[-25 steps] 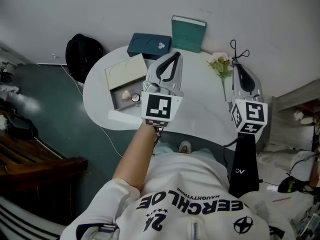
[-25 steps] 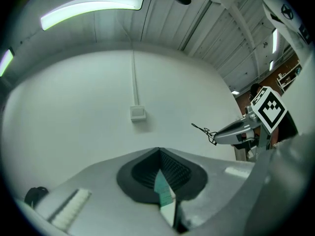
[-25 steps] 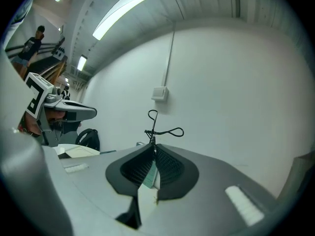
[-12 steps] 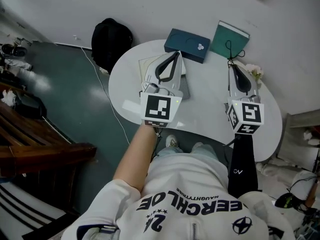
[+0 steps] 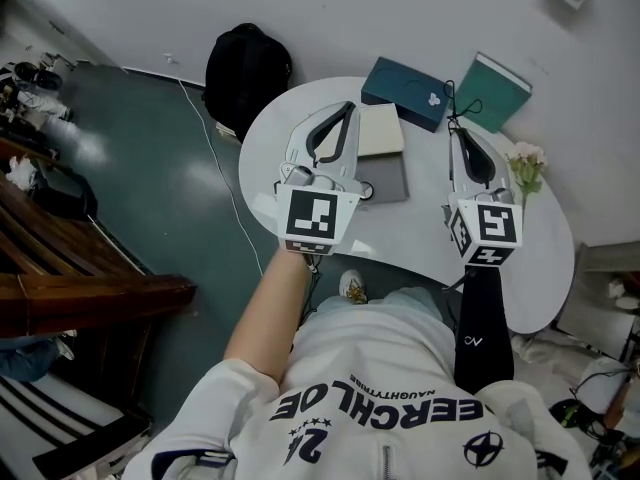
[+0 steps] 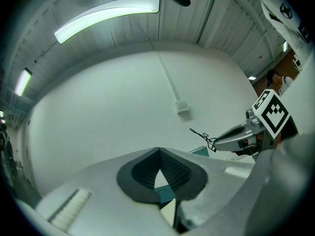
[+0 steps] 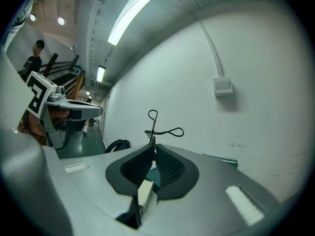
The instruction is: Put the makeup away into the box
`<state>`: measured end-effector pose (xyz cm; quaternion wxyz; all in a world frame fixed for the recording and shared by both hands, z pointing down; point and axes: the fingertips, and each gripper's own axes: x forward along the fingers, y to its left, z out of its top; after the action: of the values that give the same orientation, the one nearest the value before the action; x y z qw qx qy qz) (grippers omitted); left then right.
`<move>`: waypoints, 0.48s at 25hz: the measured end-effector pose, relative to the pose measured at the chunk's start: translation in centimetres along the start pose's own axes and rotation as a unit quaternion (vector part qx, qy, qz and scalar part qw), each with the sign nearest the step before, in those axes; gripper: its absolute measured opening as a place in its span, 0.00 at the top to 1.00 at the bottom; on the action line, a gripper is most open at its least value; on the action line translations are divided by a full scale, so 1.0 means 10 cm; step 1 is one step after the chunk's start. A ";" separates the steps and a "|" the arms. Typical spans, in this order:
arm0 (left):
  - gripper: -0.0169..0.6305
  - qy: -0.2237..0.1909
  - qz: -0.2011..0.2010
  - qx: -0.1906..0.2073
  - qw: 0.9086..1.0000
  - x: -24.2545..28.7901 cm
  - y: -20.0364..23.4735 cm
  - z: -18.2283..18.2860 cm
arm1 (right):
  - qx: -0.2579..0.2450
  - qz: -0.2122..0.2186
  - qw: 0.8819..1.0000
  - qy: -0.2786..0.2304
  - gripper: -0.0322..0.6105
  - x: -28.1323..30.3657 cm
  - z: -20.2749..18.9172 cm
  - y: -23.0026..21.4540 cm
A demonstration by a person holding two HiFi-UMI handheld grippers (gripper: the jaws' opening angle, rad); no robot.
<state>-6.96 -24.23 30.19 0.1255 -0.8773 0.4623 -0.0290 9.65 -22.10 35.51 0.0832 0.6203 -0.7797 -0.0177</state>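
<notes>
**Just right of the open box, the right gripper is carrying an eyelash curler**

Seen from above, a person is standing at a rounded white counter [image 5: 425, 226], holding a gripper in each hand. Both are pointing roughly level and away from the body.

The right gripper [image 5: 455, 133] is pinching a thin black eyelash curler [image 5: 452, 103] by one end. Its jaws are closed almost fully on the slim metal. The curler's long axis is running straight on from the gripper, with its wire loop handles sticking out past the tips.

The box [image 5: 388, 180] is lying open on the counter between the two grippers. Its grey tray is sitting nearer the person, and its cream lid [image 5: 380, 128] is folded back beyond it. From the curler, the box is lying to the left and lower down, close by.

The left gripper [image 5: 349, 110] is hanging over the box's left side, so it is the nearer of the two. Its jaws are shut, with the pads meeting at the tips and nothing between them.

The coming move probably calls for the right gripper to shift left and sink toward the tray. The left gripper's place over the box may be crowding that path.
</notes>
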 end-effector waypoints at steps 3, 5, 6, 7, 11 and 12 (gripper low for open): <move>0.97 0.003 0.003 -0.002 1.000 -0.05 0.07 -0.05 | 0.002 0.012 1.000 0.017 0.87 0.11 -0.11 0.13; 0.97 0.006 0.004 -0.003 1.000 -0.08 0.10 -0.09 | 0.000 0.027 0.999 0.040 0.87 0.21 -0.28 0.26; 0.97 0.007 0.005 -0.003 1.000 -0.09 0.12 -0.11 | -0.001 0.035 0.998 0.055 0.87 0.27 -0.39 0.33; 0.97 0.009 0.006 -0.004 1.000 -0.11 0.13 -0.13 | -0.002 0.044 0.996 0.072 0.87 0.32 -0.52 0.40; 0.97 0.014 0.008 -0.006 1.000 -0.16 0.17 -0.20 | 0.001 0.072 0.986 0.150 0.87 0.47 -1.13 0.66; 0.97 0.015 0.009 -0.007 1.000 -0.17 0.19 -0.21 | 0.001 0.077 0.983 0.166 0.87 0.48 -1.26 0.71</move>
<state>-9.75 -24.28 31.89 0.1131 -0.8734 0.4721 -0.0376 3.67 -24.20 49.42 0.2119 0.5528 -0.8006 0.0923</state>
